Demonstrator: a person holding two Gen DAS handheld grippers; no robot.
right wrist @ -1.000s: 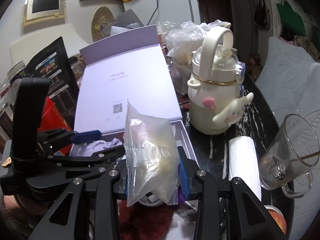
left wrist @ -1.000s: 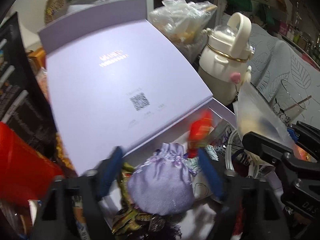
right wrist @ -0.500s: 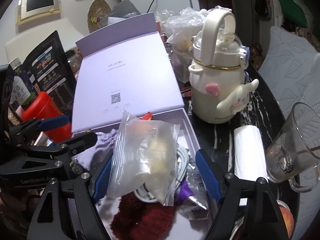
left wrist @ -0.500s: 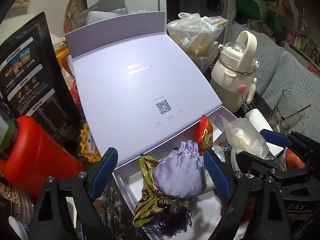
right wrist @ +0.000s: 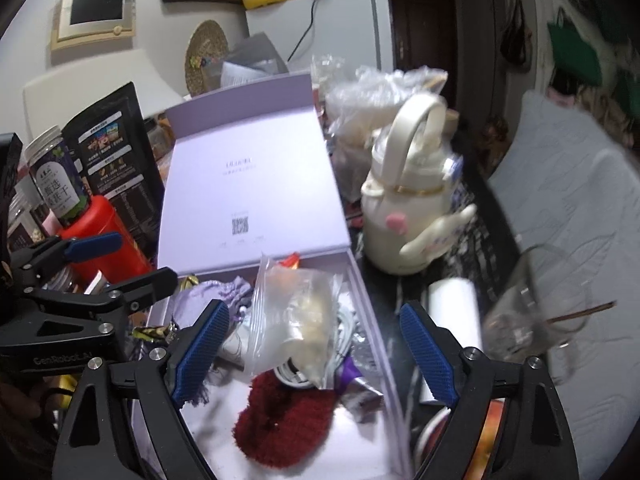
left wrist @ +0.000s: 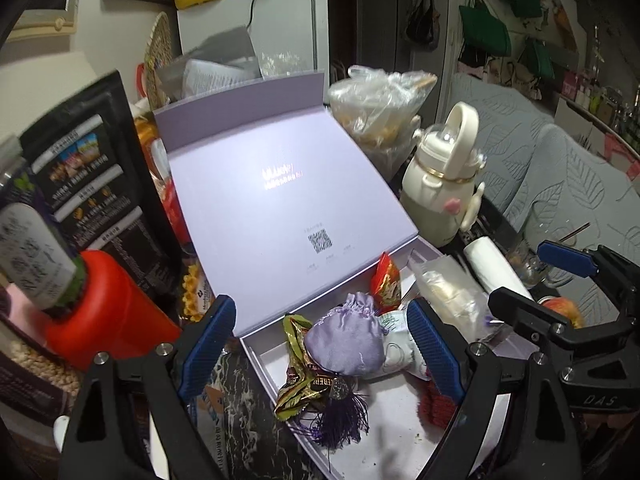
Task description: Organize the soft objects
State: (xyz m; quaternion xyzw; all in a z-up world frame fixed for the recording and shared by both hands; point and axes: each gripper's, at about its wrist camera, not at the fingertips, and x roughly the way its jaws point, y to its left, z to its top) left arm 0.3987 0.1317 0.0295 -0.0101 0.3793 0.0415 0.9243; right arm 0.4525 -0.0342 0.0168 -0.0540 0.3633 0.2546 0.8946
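The right gripper point(right wrist: 314, 350) has just been opening its jaws, and they now stand spread, with the clear bag point(right wrist: 298, 320) lying loose between and just ahead of them, no pad touching it. A second ago they pinched that bag; now it rests in the lilac box point(right wrist: 370, 304), on the white cable and the dark red knit piece point(right wrist: 286, 420). The left gripper point(left wrist: 320, 350) is spread too, the lilac pouch point(left wrist: 346, 340) untouched below. This drop looks finished.

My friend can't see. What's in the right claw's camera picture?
An open right claw hangs over a lilac box where a clear zip bag lies loose on a dark red fuzzy thing. A cream bottle stands beside the box.
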